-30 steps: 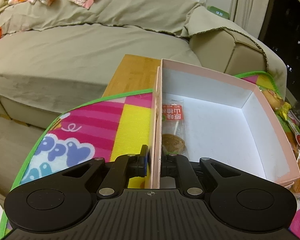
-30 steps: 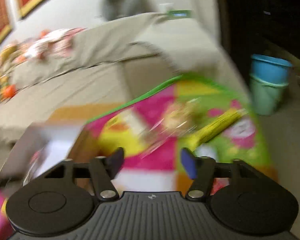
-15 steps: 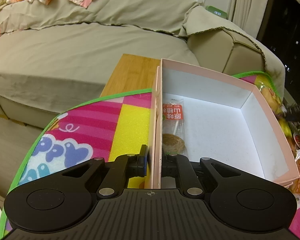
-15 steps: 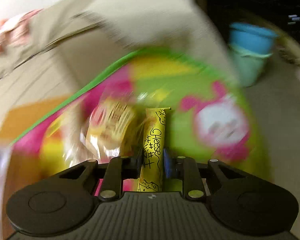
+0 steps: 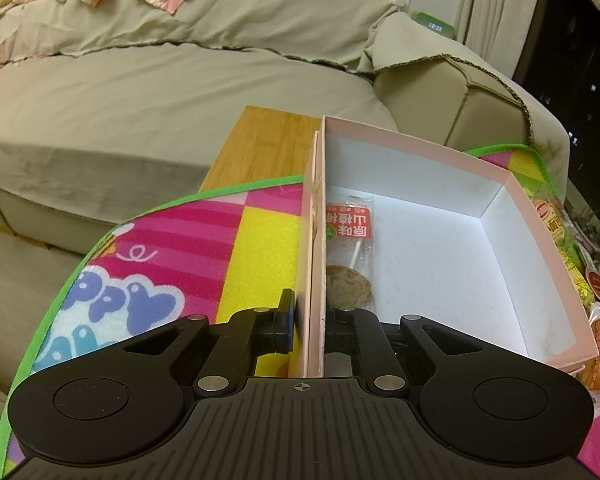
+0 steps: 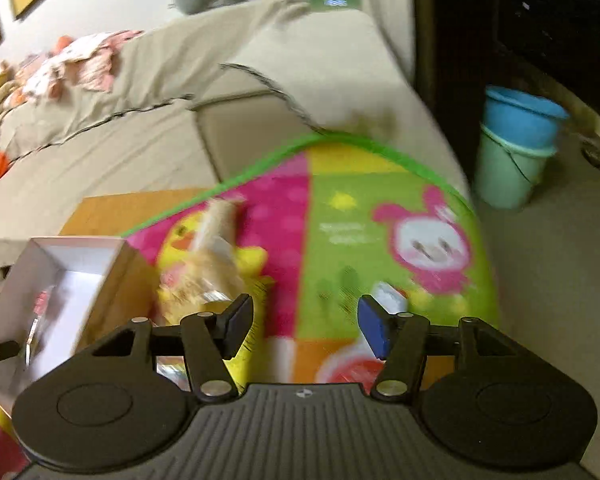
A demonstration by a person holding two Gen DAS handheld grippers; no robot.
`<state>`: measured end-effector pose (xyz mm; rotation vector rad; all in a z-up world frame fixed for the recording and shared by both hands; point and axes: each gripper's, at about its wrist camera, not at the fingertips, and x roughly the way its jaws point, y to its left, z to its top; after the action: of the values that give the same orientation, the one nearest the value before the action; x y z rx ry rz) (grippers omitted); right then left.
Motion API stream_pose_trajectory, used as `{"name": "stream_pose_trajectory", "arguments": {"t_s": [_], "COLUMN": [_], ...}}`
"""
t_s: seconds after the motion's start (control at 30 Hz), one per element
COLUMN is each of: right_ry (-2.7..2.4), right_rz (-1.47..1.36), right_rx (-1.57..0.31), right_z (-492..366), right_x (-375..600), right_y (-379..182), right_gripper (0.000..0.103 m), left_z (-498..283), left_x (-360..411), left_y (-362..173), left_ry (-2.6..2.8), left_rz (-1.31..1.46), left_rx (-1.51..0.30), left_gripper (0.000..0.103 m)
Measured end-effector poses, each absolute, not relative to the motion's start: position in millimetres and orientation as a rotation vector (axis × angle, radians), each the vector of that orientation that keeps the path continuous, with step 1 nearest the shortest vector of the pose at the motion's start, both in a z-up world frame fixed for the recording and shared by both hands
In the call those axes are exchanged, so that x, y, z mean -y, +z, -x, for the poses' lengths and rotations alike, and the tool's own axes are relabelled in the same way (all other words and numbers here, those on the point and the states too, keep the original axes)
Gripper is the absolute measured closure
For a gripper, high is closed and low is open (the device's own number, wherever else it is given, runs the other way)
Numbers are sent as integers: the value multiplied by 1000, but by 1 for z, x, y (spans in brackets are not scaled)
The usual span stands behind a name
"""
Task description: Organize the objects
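A pink box (image 5: 536, 236) with a white inside stands on a colourful play mat (image 5: 188, 240). My left gripper (image 5: 310, 316) is shut on the box's left wall. A wrapped lollipop (image 5: 350, 248) lies inside the box by that wall. In the right wrist view the box (image 6: 72, 276) is at the lower left. My right gripper (image 6: 304, 324) is open and empty above the mat (image 6: 380, 216). Blurred snack packets (image 6: 208, 264) lie just left of it, beside the box.
Several snack packets (image 5: 572, 248) lie right of the box. A wooden table top (image 5: 268, 144) shows beyond the mat. A beige sofa (image 5: 160, 80) fills the background. Stacked blue and green buckets (image 6: 516, 144) stand on the floor at the right.
My right gripper was shut on a yellow cheese stick half a second ago; now it is open and empty and has swung to a wider view. My left gripper has stayed on the box wall.
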<state>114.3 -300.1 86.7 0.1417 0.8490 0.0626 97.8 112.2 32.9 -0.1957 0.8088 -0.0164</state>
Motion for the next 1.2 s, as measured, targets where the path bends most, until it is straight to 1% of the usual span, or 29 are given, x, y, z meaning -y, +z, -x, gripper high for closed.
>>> {"name": "stream_pose_trajectory", "arguments": {"t_s": [0.13,0.23,0.37,0.43,0.53,0.6,0.7,0.8,0.83,0.87,0.93,1.03,1.1,1.13,1.17,1.2], "right_ry": [-19,-28,12,47,83,158,173,127,86,42,-35,-74,-93,-97,-104,-109], "right_rz": [-249,-252,-335,-403,-420,-441,-331,-229,-195,-167,-117,-115,-93,-81,-67,-53], "right_rx": [-871,-865,-926,-926,-869,-863,-821,-725,-709,-706,-731,-822,-839,-844,-841,-842], "right_z": [-66,-23,-2,-4,-19,-34,-49,-49,-54,-58,-74,-98,-103,-102,-99,-98], "right_x": [327,327,319,315,297,285,267,269,273,276,282,292,292,293,292,292], "right_y": [71,65,45,35,28,24,36,57,61,62,56,36,28,26,26,28], "right_gripper": [45,45,46,46,46,46,49,48,45,42,39,37,37,40,53,61], "left_z": [-96,-96,-94,-94,-94,-96,-96,-97,-97,-96,-96,-95,-94,-93,-93,-93], "left_x": [-112,-111,-110,-110,-108,-107,-105,-105,-105,-105,-106,-106,-106,-106,-107,-107], "left_y": [33,33,32,32,32,33,33,33,33,33,32,32,33,32,33,33], "left_ry": [-16,-17,-18,-17,-13,-8,-6,-8,-10,-11,-13,-11,-11,-12,-13,-12], "left_rz": [199,195,197,199,196,189,187,189,189,189,190,187,185,186,188,190], "left_rx": [-809,-808,-804,-806,-809,-812,-813,-813,-812,-811,-810,-813,-814,-815,-815,-816], "left_gripper": [91,91,91,91,91,91,91,91,91,91,91,91,91,91,91,91]}}
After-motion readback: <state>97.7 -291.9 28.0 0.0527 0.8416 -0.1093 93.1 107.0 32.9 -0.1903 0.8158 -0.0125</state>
